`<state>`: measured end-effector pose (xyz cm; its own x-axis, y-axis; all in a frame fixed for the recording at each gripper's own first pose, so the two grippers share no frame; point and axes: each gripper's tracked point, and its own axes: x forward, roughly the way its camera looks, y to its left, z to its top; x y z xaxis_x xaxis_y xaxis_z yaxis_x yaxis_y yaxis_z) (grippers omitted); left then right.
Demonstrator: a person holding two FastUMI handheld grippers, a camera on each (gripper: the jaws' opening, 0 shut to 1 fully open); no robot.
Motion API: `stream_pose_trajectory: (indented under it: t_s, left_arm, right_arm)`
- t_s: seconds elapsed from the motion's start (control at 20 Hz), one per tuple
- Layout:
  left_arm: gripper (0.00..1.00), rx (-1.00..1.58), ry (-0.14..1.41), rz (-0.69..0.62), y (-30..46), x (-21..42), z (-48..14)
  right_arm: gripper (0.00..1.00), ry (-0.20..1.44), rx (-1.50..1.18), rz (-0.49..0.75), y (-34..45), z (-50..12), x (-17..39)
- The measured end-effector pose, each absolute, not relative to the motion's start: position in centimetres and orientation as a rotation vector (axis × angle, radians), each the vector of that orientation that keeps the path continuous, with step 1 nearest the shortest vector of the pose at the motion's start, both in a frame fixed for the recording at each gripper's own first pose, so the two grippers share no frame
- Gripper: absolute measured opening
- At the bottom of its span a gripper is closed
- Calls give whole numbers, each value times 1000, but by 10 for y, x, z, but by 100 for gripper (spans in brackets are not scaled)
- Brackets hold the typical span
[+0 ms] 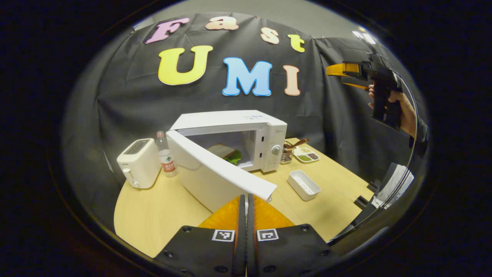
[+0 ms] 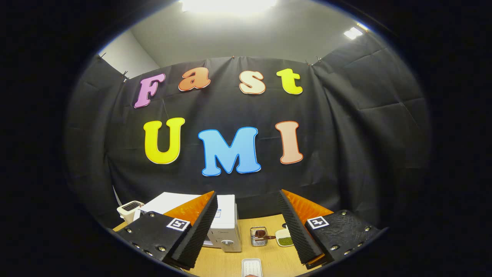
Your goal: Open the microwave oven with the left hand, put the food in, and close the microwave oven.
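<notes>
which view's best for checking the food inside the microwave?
Left gripper view: the microwave door hangs open and the food sits in the cavity. In the right gripper view the microwave is seen from above, partly behind a finger, with no look into the cavity.

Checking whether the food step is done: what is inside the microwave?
Through the open door of the microwave, a sandwich lies inside: bread over green lettuce. The door covers its lower left part and the cavity floor there, so any plate beneath can't be seen.
</notes>
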<state>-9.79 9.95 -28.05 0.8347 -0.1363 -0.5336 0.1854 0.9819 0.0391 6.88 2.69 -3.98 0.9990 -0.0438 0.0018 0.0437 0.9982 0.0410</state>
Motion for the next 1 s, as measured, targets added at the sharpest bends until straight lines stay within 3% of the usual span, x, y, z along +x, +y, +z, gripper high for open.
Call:
stream_pose_trajectory:
  t_s: [1.0]
  left_arm:
    - [7, 93, 590, -288, 32, -6, -305]
  right_arm:
    - [97, -16, 45, -145, -43, -40, 70]
